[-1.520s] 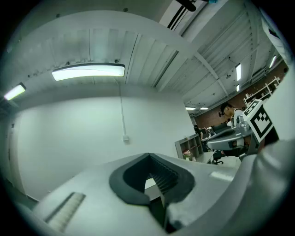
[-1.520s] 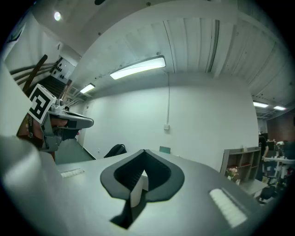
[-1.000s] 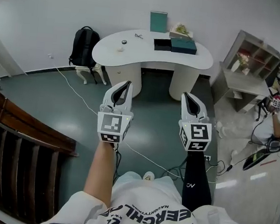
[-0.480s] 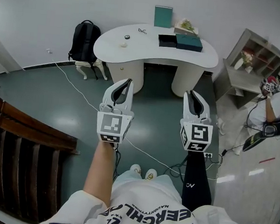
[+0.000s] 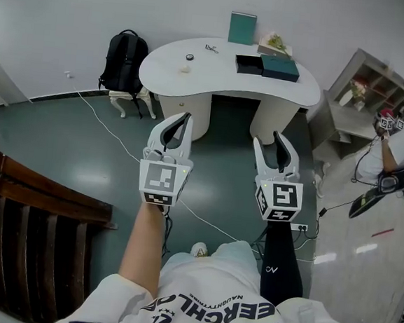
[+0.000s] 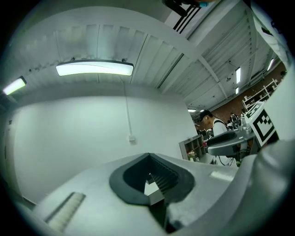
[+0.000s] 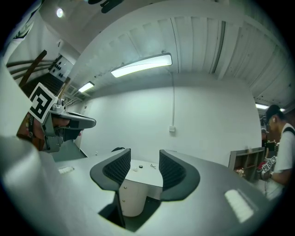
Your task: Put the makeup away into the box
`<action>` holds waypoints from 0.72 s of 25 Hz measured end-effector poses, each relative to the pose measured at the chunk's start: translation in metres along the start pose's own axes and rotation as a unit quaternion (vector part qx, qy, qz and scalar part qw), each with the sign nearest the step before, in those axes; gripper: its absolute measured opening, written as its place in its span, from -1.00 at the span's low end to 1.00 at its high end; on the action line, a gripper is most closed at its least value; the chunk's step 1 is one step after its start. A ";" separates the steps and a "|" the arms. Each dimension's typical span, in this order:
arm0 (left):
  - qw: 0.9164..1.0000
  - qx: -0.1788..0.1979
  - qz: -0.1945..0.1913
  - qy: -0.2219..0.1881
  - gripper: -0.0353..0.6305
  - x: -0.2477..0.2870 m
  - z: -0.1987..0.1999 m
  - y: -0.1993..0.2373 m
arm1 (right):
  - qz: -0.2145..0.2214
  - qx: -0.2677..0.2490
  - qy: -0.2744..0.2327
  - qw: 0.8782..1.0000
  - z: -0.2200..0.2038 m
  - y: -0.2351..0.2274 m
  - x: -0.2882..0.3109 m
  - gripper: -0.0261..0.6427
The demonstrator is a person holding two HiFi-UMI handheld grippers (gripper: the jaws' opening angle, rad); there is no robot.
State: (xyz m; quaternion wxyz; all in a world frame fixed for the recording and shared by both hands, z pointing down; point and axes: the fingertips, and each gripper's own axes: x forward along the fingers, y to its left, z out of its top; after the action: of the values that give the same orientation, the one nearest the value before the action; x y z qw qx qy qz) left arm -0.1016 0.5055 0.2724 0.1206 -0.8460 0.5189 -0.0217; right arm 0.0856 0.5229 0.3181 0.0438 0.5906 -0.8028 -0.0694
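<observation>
The makeup pieces (image 5: 188, 58) lie small on the far bench (image 5: 217, 71), left of the open black box (image 5: 248, 64). They look light, hard and slippery, so pinch each across its middle. Your right tongs (image 5: 268, 138) have just been opening, with nothing between them. Your left tongs (image 5: 183, 118) are closed and empty.

A backpack (image 5: 123, 62) stands left of the desk (image 5: 216, 81), a shelf unit (image 5: 359, 90) right, a box (image 5: 248, 64) on top

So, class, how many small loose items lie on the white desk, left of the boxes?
3: a black round item, a pale item just nearer, a thin dark item towards the boxes. More may hide inside them.
</observation>
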 end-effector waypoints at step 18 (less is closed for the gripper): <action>0.999 -0.001 0.053 0.000 -0.88 0.107 -0.032 0.078 | 0.042 -0.004 -0.019 0.999 -0.013 -0.029 0.153 -0.30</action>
State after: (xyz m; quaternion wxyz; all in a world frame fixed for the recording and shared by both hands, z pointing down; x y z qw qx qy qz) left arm -0.1252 0.3711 0.2765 0.1208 -0.8173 0.5633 -0.0151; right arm 0.0691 0.3677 0.3241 0.0338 0.5546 -0.8274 -0.0822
